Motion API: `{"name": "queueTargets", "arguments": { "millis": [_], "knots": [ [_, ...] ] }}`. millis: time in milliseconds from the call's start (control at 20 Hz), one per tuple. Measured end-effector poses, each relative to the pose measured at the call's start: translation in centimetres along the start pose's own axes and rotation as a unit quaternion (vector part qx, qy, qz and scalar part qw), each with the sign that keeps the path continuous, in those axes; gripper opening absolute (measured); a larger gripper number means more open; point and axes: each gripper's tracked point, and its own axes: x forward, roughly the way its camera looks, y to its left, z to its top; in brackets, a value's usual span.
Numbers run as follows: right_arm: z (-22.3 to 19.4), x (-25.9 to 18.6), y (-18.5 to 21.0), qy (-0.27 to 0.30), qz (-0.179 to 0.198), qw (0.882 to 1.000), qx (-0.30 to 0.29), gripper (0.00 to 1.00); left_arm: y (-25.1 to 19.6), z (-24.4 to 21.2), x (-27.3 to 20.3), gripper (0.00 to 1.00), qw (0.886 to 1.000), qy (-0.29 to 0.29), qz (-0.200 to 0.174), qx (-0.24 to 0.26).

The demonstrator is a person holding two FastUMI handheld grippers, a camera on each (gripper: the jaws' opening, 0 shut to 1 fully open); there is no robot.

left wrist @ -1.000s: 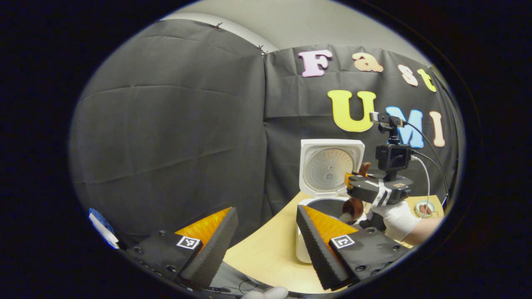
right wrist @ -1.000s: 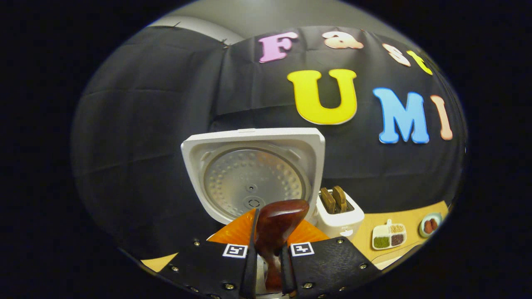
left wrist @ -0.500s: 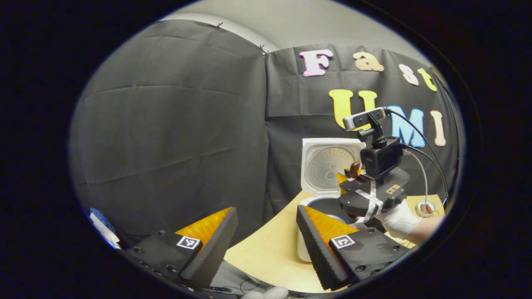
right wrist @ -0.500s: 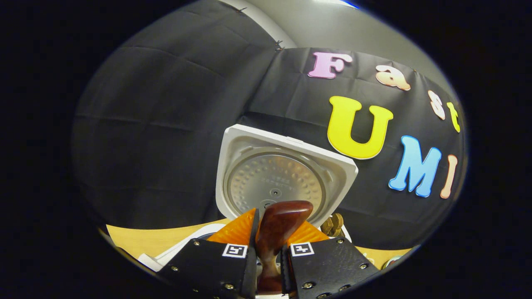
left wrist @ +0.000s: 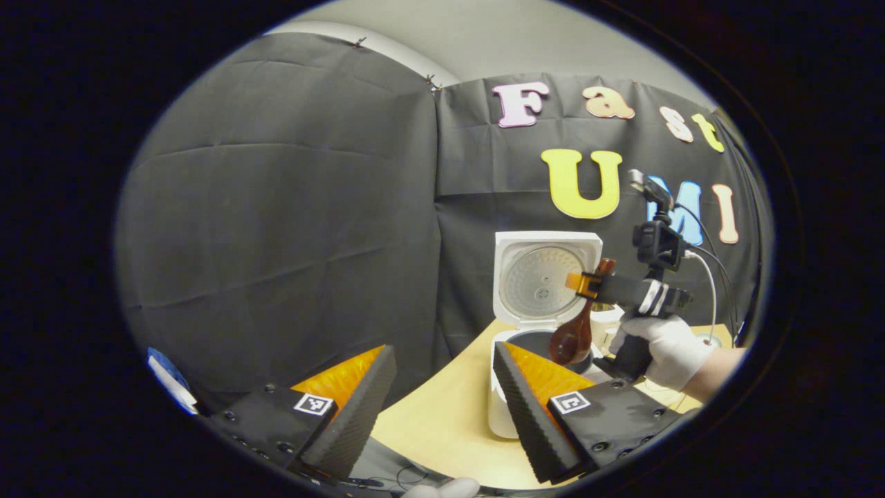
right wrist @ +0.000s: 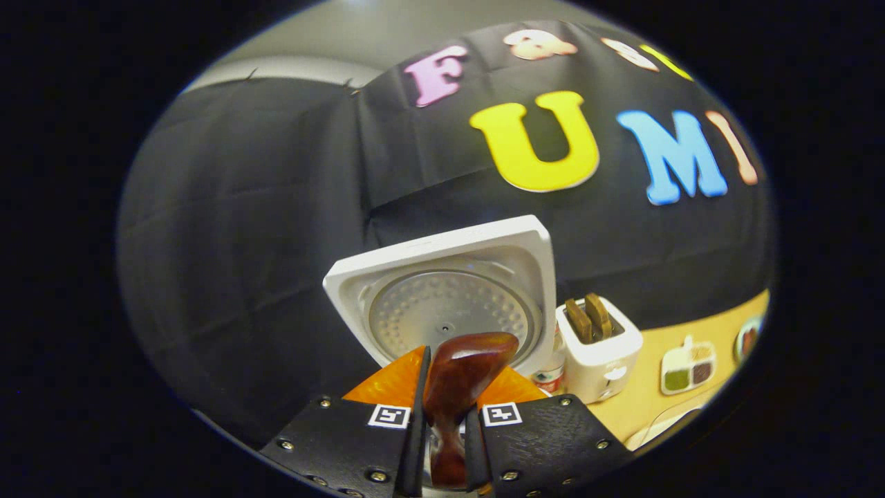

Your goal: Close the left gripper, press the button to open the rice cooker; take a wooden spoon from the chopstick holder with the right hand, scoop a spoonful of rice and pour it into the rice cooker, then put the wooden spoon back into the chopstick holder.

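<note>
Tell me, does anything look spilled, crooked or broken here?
Nothing stands out. The rice cooker stands with its lid up, and the right gripper holds the wooden spoon bowl-down over the pot. I see no spilled rice on the table.

The wooden spoon [right wrist: 460, 387] is gleaming with a dark, glossy varnish, while the rice cooker [left wrist: 546, 277] is showing smooth white plastic around a dimpled, dull metal lid plate. The table [left wrist: 442, 422] is looking like matt pale wood, and the hand [left wrist: 667, 349] is wearing a white knitted cloth glove.
</note>
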Motion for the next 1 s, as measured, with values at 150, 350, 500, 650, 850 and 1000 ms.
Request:
{"name": "queueTargets", "arguments": {
  "millis": [150, 350, 500, 650, 850, 1000],
  "knots": [
    [2.2, -1.3, -2.3, -0.011, -0.005, 0.994, 0.107, 0.24, -0.9, 0.8, 0.0, 0.97, 1.0, -0.008, -0.009, 0.005],
    [4.8, -3.2, -6.4, -0.035, -0.017, 0.98, 0.196, 0.24, -3.2, 1.8, 0.4, 0.97, 0.999, -0.016, -0.031, 0.014],
    [7.2, -6.5, -10.6, -0.061, -0.045, 0.978, 0.195, 0.24, -5.5, 2.8, 0.4, 0.97, 0.998, -0.027, -0.053, 0.02],
    [9.5, -10.5, -16.6, -0.093, -0.087, 0.973, 0.193, 0.24, -9.0, 3.6, -0.1, 0.97, 0.996, -0.038, -0.081, 0.025],
    [11.7, -17.3, -25.3, -0.13, -0.149, 0.961, 0.195, 0.24, -14.2, 4.1, -1.3, 0.97, 0.991, -0.047, -0.12, 0.032],
    [14.0, -23.7, -31.8, -0.154, -0.201, 0.948, 0.192, 0.24, -18.1, 4.3, -2.5, 0.98, 0.988, -0.046, -0.143, 0.034]
  ]
}}
